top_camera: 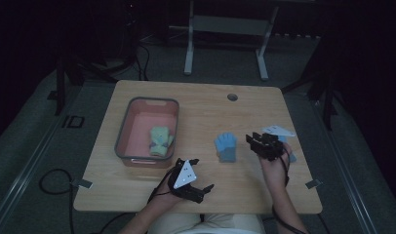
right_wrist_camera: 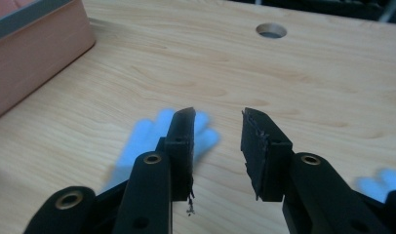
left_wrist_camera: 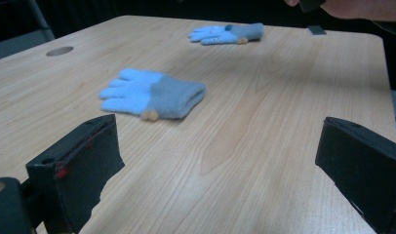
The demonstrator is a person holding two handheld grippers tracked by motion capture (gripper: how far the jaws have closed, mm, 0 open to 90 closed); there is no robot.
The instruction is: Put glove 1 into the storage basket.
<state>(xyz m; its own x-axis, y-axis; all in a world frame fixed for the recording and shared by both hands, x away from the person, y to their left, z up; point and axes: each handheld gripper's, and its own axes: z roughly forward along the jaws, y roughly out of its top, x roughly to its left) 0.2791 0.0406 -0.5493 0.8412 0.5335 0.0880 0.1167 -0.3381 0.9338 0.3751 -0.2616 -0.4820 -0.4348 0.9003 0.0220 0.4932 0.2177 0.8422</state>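
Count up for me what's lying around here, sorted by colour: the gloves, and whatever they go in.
Blue gloves on the table: 2, the nearer glove and the farther glove
Green gloves in the bin: 1, the green glove
Pink bins: 1, the pink bin
Total: 4 things

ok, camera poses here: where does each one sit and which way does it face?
High view: above the person's side, looking forward and down on the table; forearms, both hand-held grippers.
Left gripper view: low, looking across at two blue gloves; wide-apart jaws.
Right gripper view: angled down over the near glove, toward the pink bin; parted jaws.
Shared: near glove, table.
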